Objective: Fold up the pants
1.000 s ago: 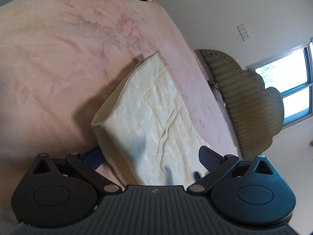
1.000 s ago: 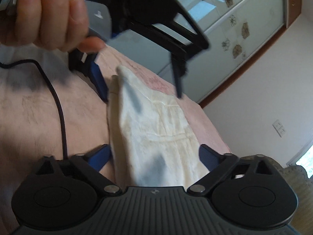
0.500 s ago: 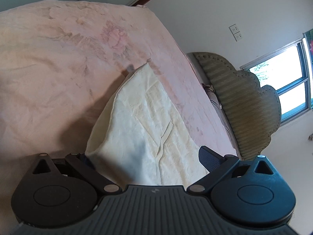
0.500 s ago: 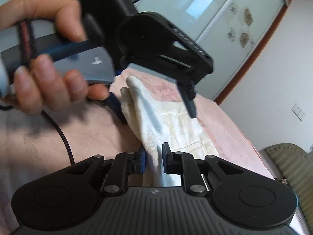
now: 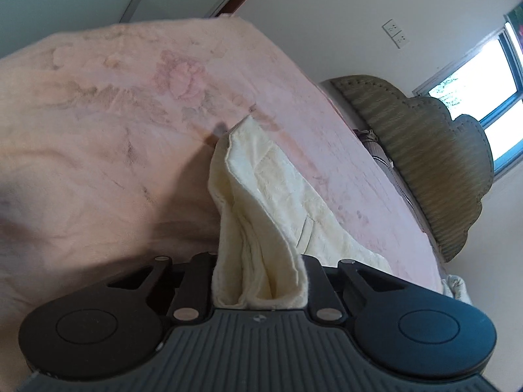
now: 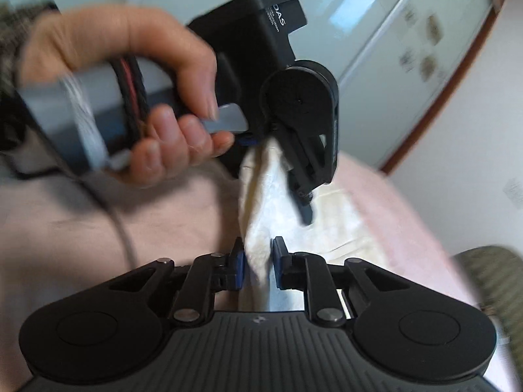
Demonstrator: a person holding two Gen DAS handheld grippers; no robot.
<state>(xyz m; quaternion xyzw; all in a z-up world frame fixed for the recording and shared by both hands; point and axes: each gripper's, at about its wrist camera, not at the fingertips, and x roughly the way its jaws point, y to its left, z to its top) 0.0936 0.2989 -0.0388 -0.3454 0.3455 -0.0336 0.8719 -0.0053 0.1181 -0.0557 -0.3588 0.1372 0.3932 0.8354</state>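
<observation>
The left gripper (image 5: 258, 281) has just squeezed shut on the soft cream cloth pants (image 5: 261, 202), and the right gripper (image 6: 256, 263) pinches them too, ready to lift and fold them on the pink bed cover (image 5: 98, 114).

pants (image 5: 261, 202): cream, faintly textured; bedspread (image 5: 98, 114): pale pink with faded rose flower print | headboard (image 5: 425, 150): olive-green, ribbed stripes; wall (image 5: 327, 32): off-white | right gripper (image 6: 256, 261): black body, blue pads; left gripper (image 6: 294, 176): black, grey handle | wardrobe doors (image 6: 392, 16): pale glass with brown flower motifs
</observation>
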